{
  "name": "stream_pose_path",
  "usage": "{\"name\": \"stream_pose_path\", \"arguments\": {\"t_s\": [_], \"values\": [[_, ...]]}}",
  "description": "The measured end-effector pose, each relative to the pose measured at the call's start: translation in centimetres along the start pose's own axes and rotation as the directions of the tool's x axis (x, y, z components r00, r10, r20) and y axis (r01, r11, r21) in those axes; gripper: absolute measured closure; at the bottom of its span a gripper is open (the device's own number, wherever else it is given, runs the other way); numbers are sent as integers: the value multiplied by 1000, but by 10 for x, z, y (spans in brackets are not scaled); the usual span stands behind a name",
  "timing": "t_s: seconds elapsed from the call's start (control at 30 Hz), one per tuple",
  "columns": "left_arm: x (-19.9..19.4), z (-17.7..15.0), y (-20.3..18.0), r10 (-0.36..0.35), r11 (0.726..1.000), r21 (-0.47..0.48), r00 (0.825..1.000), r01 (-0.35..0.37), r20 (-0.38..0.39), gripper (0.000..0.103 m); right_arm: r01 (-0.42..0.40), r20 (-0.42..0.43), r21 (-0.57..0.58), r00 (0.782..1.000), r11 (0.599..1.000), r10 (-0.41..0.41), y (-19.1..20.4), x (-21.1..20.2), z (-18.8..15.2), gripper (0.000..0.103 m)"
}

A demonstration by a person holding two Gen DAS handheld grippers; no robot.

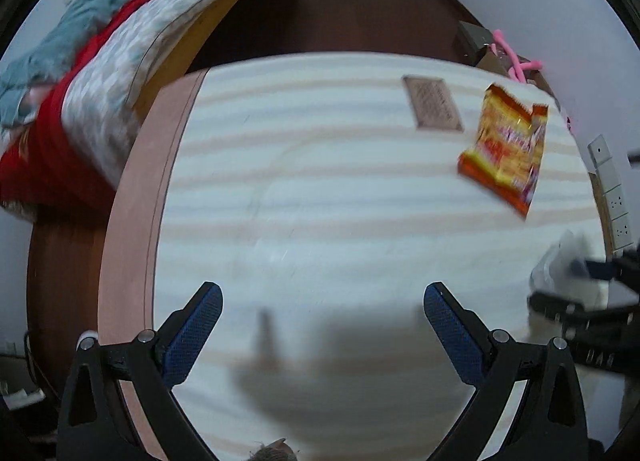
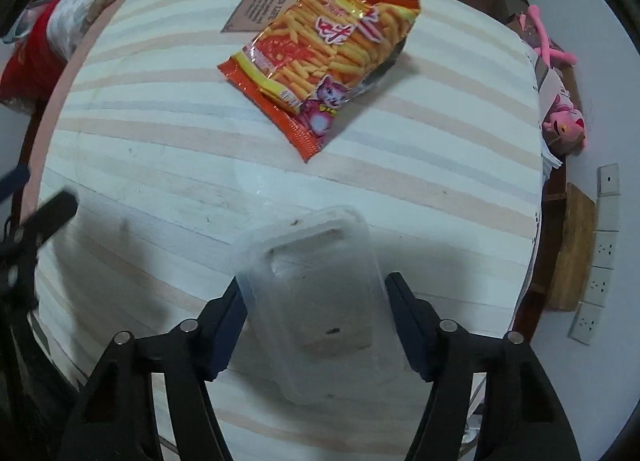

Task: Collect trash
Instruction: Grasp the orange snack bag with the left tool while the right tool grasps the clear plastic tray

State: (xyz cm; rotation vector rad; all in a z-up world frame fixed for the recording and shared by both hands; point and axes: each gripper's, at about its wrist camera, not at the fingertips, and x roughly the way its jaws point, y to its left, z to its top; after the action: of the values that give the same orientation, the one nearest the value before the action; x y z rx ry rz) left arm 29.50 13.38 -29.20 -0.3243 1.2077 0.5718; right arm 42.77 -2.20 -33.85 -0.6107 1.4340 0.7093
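An orange snack bag (image 2: 324, 61) printed with fries and a pink cat lies on the striped white table (image 2: 160, 149); it also shows at the right in the left wrist view (image 1: 506, 149). My right gripper (image 2: 314, 297) is shut on a clear plastic container (image 2: 316, 301), its jaws pressed on the container's two long sides just above the table. My left gripper (image 1: 322, 301) is open and empty over the table's near left part. The right gripper with the container shows at the right edge of the left wrist view (image 1: 576, 281).
A brown printed card (image 2: 264, 5) lies on the table behind the bag. A bed with red and grey bedding (image 1: 100, 73) stands to the left. Pink plush toys (image 2: 564, 121), a wooden board (image 2: 572, 249) and wall sockets (image 2: 604, 249) are to the right.
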Motion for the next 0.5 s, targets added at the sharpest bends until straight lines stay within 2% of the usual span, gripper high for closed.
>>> {"name": "stream_pose_path", "arguments": {"t_s": [0.1, 0.17, 0.27, 0.4, 0.5], "values": [[0, 22, -18, -24, 998, 50, 999, 23, 22, 0, -34, 43, 125, 999, 992, 29, -34, -11, 1, 39], [1, 36, -31, -49, 996, 83, 998, 46, 34, 0, -29, 81, 215, 997, 976, 12, -62, -19, 4, 40], [4, 61, -61, -131, 981, 145, 991, 125, 32, 0, -37, 115, 340, 993, 940, -2, -102, -23, 9, 40], [30, 82, -99, -200, 951, 230, 978, 208, -60, 0, -58, 130, 424, 992, 904, 2, -137, -22, 16, 40], [53, 89, -121, -236, 930, 255, 962, 265, -140, 1, -59, 132, 441, 991, 896, 0, -143, -20, 16, 41]]}}
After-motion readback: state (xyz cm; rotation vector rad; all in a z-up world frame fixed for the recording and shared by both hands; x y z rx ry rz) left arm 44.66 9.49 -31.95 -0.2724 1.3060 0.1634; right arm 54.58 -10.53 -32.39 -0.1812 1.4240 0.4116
